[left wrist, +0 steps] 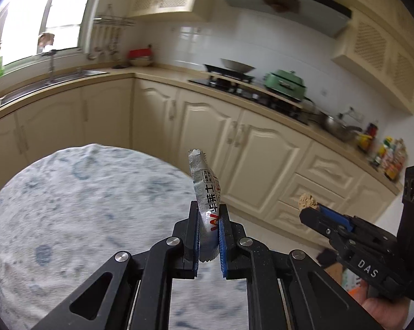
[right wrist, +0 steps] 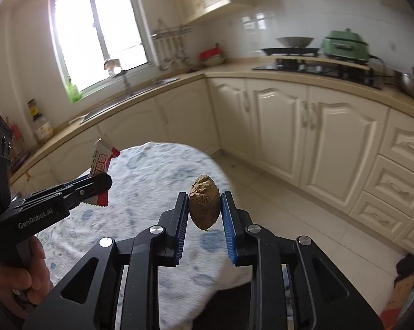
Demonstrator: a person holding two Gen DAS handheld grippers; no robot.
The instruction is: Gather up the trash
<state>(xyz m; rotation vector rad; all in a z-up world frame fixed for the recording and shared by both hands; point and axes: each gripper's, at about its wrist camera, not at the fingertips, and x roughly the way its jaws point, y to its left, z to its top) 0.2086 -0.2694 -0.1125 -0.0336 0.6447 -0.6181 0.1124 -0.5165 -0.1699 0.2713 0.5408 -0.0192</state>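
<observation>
Left gripper [left wrist: 209, 236] jaws pinching the wrapper [left wrist: 207, 200] by its lower half, foil end standing up toward 12 o'clock above the bench [left wrist: 69, 206]; thin, light, slippery, probably best gripped flat across the middle. Right gripper [right wrist: 204, 214] jaws clamping the brown lump [right wrist: 204, 202] at its widest, at 3 o'clock of the wrapper; looking crumbly, needing gentle pressure
</observation>
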